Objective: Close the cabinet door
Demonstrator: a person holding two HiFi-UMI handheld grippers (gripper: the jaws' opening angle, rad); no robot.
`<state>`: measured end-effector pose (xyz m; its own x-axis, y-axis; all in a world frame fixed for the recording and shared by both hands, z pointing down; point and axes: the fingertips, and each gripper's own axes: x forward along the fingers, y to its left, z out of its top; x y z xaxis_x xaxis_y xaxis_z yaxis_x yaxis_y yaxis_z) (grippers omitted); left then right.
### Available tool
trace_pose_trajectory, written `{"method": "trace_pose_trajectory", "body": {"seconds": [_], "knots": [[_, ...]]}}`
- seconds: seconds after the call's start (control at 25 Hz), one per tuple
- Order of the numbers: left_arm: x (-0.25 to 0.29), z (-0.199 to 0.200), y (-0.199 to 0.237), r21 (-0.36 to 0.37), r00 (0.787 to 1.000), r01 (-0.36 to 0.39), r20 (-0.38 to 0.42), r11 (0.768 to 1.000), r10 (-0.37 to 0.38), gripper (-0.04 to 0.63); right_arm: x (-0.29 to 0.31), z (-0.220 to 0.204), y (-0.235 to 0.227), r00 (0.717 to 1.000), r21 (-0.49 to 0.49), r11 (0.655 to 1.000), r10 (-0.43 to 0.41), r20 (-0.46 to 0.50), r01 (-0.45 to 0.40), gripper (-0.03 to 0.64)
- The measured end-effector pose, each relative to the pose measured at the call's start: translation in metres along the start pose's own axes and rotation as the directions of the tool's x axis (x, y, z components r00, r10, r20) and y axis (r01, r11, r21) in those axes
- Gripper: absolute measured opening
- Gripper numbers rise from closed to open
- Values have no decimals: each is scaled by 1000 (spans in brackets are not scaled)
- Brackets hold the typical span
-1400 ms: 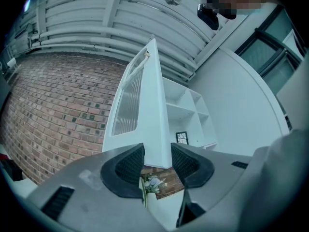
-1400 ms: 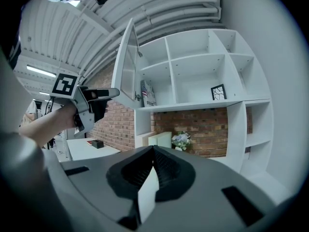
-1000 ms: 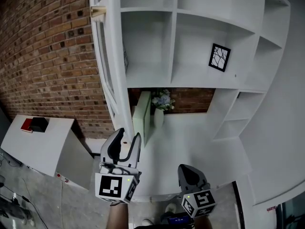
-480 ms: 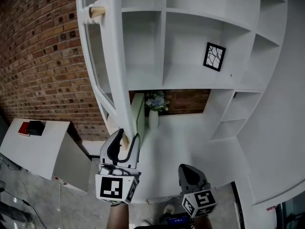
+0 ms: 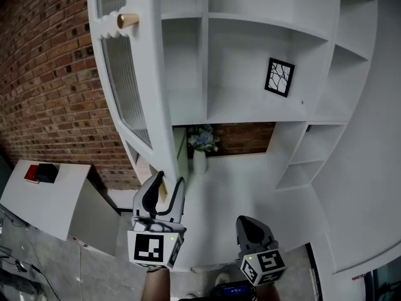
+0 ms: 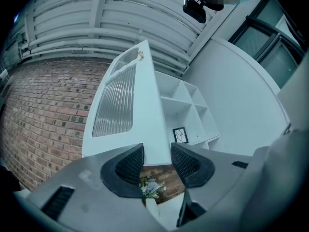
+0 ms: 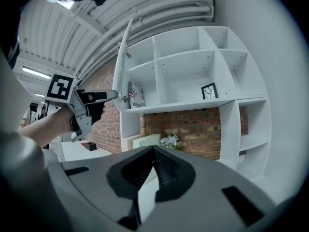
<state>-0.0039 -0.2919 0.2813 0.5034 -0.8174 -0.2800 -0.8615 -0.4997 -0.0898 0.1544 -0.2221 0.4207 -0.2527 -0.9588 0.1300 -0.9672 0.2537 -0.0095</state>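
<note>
White cabinet door (image 5: 133,99) ajar, edge in left gripper (image 5: 164,184) jaws

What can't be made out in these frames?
Cabinet top: head view, cut off by the upper frame edge.
Print on the shelf box: right gripper view, too small.
Vase base: left gripper view, hidden by the left gripper.
Red and black items: head view, too small.

Left, the cabinet door (image 5: 133,89); right, shelves (image 5: 269,27) — picture frame (image 5: 279,77) inside.
</note>
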Motion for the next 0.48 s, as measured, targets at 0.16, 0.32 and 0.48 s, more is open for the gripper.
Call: {"method": "trace_pose_trajectory", "body": {"seconds": [0.16,0.32,0.48], "knots": [[11,-3,-5,12,1000,6,-4,1000,-6,178,10,-1,-8,1000,7,1000,9,-8,-9,2],[20,-6,-9,17,1000,6,-8,1000,-6,178,18,1,-14,1000,9,1000,24,-1,-24,2],[30,-8,-12,15,1000,4,-12,1000,-4,175,25,2,-17,999,5,999,39,-1,-39,2]]}}
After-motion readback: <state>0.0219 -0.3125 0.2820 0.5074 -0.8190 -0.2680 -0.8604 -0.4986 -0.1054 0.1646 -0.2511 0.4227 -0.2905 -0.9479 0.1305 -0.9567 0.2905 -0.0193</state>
